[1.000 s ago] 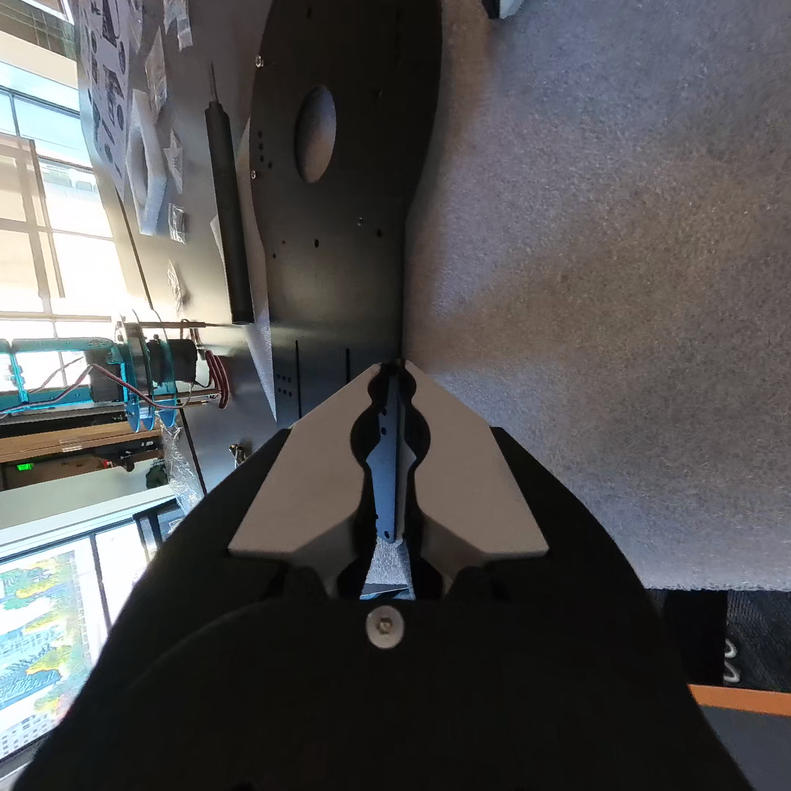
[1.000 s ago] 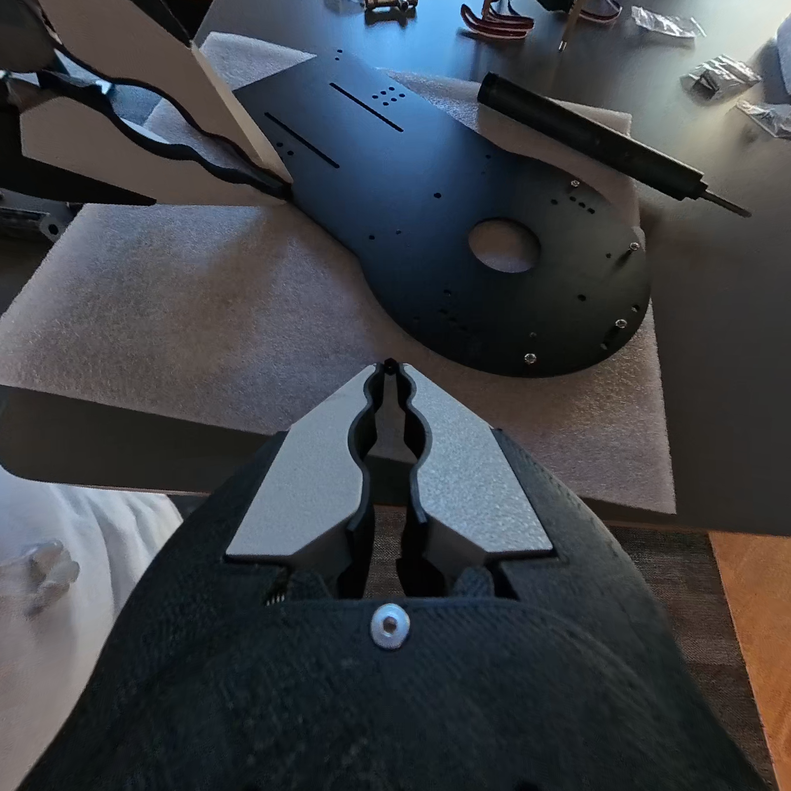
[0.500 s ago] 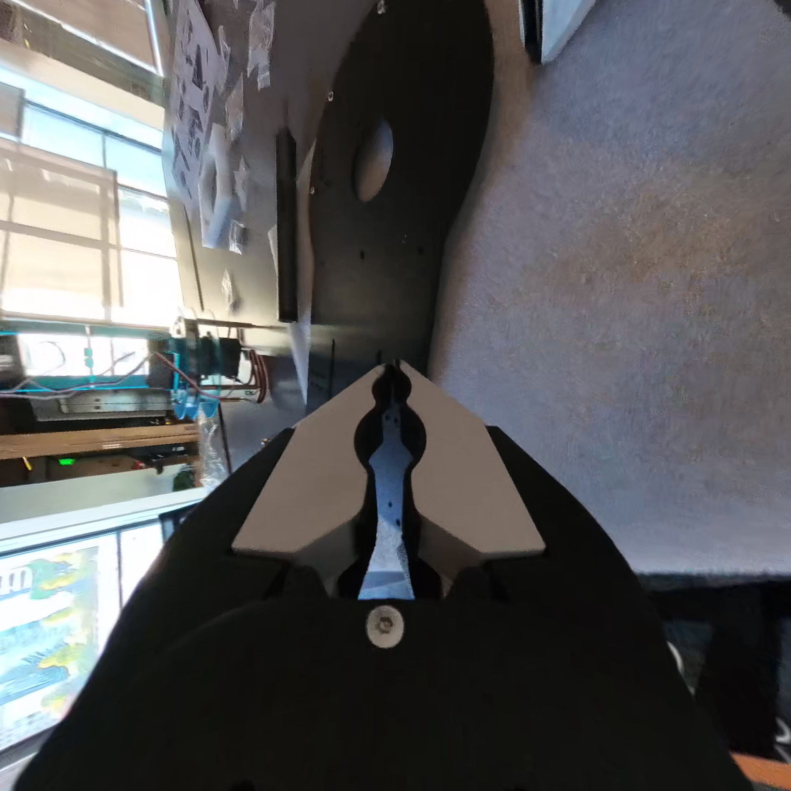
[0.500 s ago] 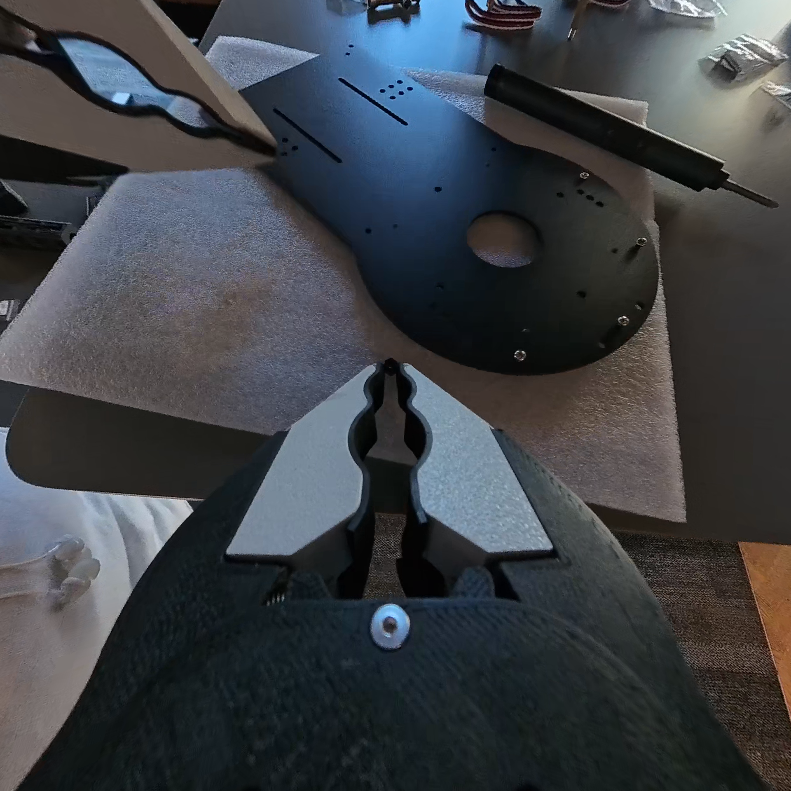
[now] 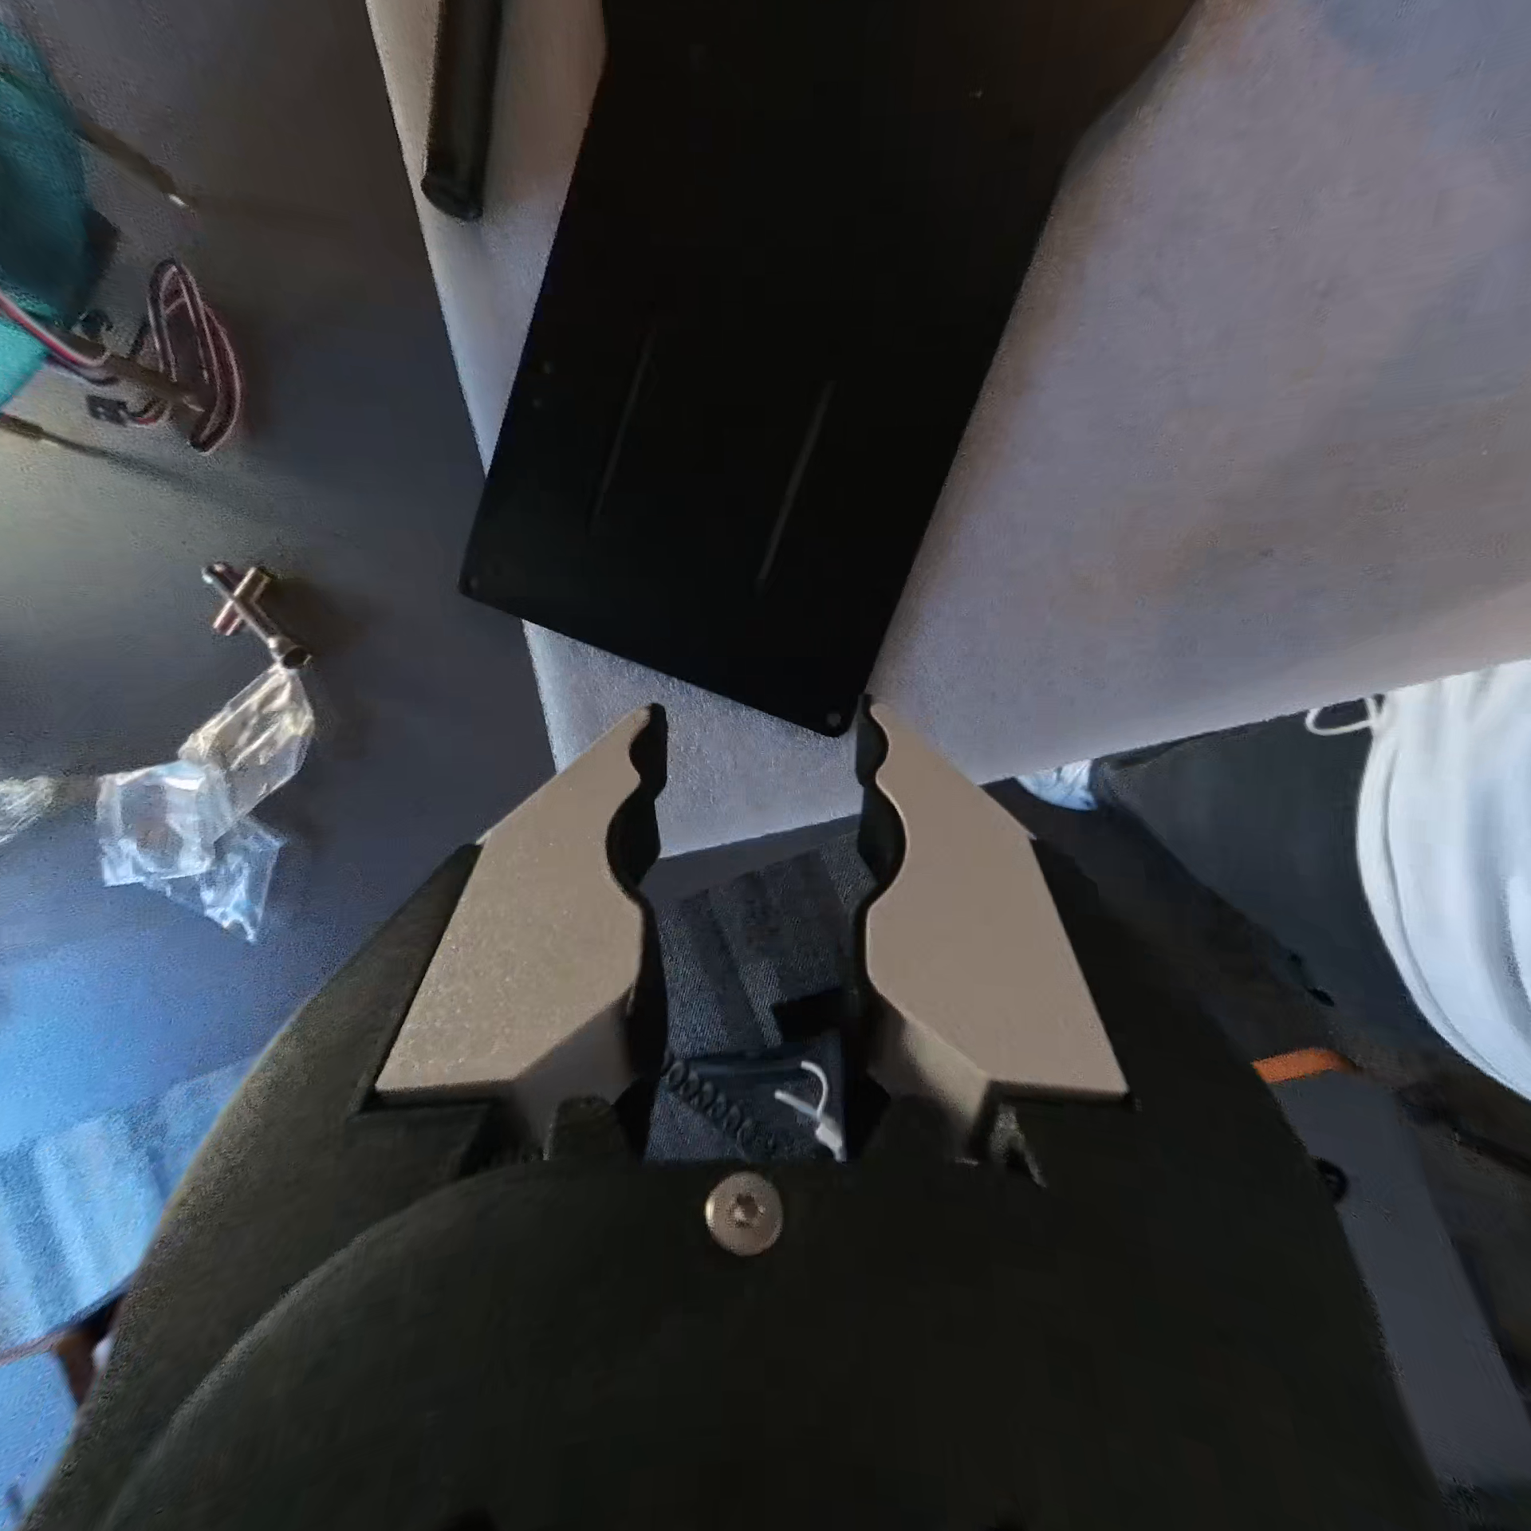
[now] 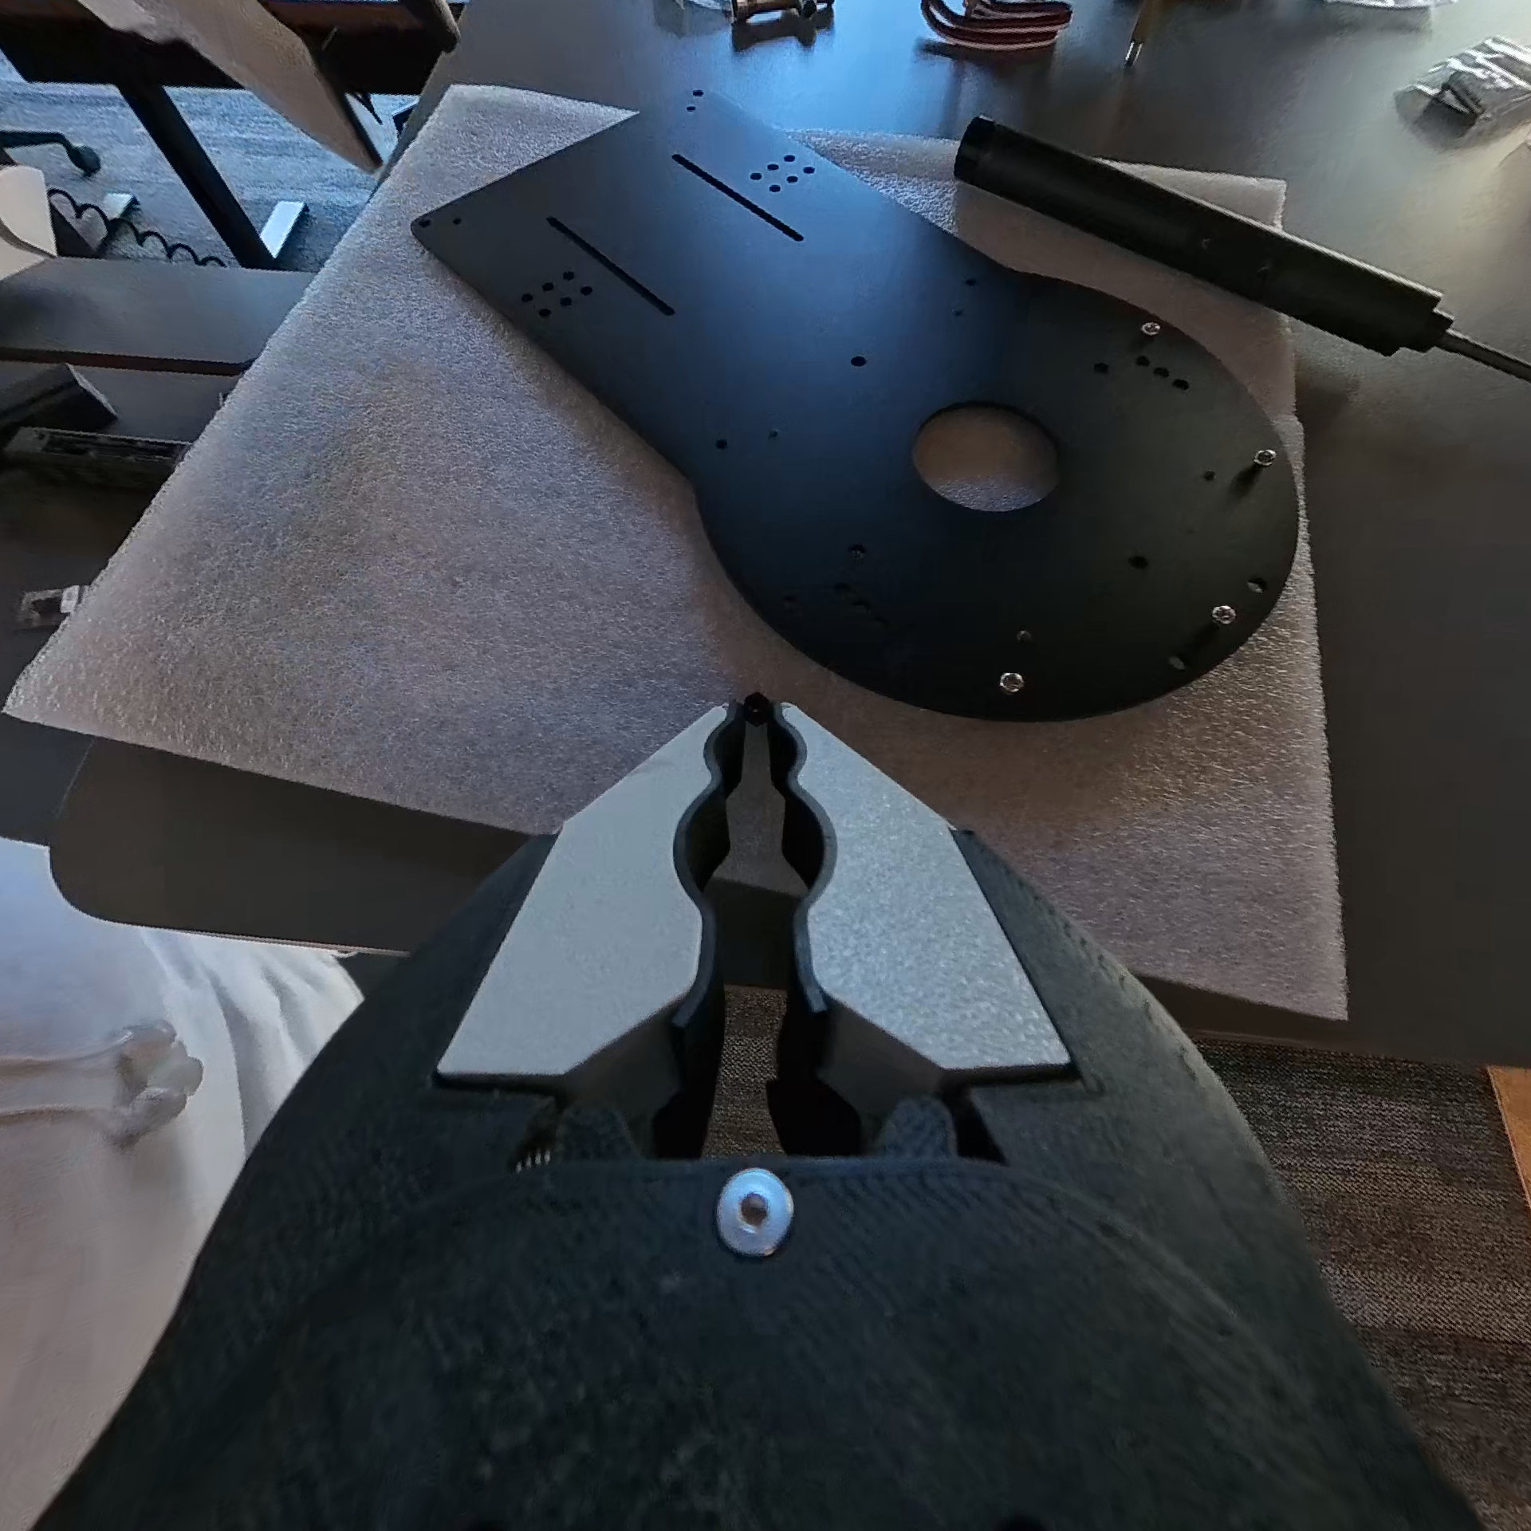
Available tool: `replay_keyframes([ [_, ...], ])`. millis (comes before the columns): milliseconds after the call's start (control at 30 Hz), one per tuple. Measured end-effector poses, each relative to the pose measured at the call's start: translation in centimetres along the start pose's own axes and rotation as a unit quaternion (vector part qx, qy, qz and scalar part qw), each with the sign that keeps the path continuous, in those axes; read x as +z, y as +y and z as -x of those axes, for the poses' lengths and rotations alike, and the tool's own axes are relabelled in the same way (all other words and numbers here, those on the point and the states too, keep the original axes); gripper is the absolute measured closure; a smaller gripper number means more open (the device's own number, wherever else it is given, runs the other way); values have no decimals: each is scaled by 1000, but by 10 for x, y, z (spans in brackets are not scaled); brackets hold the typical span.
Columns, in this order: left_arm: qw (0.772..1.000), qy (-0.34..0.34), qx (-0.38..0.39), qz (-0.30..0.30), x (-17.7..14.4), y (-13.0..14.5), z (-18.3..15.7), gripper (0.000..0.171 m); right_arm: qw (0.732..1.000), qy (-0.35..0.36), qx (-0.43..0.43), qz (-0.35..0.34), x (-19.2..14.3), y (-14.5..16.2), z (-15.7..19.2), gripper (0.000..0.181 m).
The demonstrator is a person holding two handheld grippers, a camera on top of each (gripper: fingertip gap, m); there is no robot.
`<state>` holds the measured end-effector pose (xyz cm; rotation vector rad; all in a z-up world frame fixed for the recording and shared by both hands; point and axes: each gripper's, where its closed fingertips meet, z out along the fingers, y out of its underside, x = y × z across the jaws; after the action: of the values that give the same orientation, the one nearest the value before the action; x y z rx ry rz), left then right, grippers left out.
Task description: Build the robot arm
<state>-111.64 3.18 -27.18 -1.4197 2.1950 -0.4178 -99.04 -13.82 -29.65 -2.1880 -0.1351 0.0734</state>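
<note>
On the white foam sheet that covers the near part of the dark tabletop lies a flat black metal plate, narrow and rectangular at one end, round at the other, with a large round hole, two long slots and many small drilled holes. A few small silver screws stand along its round rim.

My left gripper has its jaws spread wide and holds nothing. It hovers just off the rectangular end of the black plate, whose near corner sits between my fingertips without touching them. To my left on the table lie a small metal cross-shaped part, crumpled clear plastic bags and a loop of red and dark wires. The butt of a black cylindrical screwdriver lies at the foam's far edge.

My right gripper is closed down to a sliver, and a tiny black piece is pinched at the very tips; I cannot tell what it is. The tips sit above the foam, just beside the round end of the plate and apart from it. The black screwdriver lies beyond the plate, its butt on the foam and its bit out over the bare table. White cloth shows below the table edge to my left.
</note>
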Motion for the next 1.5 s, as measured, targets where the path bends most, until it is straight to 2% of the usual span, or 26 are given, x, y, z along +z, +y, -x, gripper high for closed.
replay_keyframes([
  [100,999,23,18,-33,2,-14,-2,127,1000,-9,2,2,0,-1,1,177],
  [233,994,63,45,-80,18,-77,-25,124,1000,-19,-4,8,4,-5,6,177],
  [367,974,28,210,-76,42,-125,-43,131,1000,-12,-14,17,6,-4,7,177],
  [400,968,42,239,-68,47,-131,-49,129,1000,-13,-10,16,6,-3,7,177],
  [467,963,79,251,-55,55,-140,-54,121,1000,-14,-3,12,5,-3,7,177],
  [567,957,84,276,-30,67,-141,-60,115,1000,-11,-3,6,5,-3,7,177],
  [700,951,53,296,-65,74,-150,-82,120,1000,-8,-4,-4,5,-3,7,177],
  [800,952,59,295,-59,83,-144,-92,125,1000,-8,-5,-9,5,-4,7,177],
  [900,956,56,281,-62,84,-145,-90,120,1000,-8,-11,-9,5,-3,7,177],
  [1167,965,58,250,-50,85,-143,-84,133,1000,-14,-11,-17,5,-5,8,177],
  [1367,960,37,274,-35,88,-145,-77,121,1000,-15,-13,-16,5,-5,8,177],
  [1500,948,4,312,-58,87,-143,-85,140,1000,-15,-10,-17,5,-5,8,177],
])
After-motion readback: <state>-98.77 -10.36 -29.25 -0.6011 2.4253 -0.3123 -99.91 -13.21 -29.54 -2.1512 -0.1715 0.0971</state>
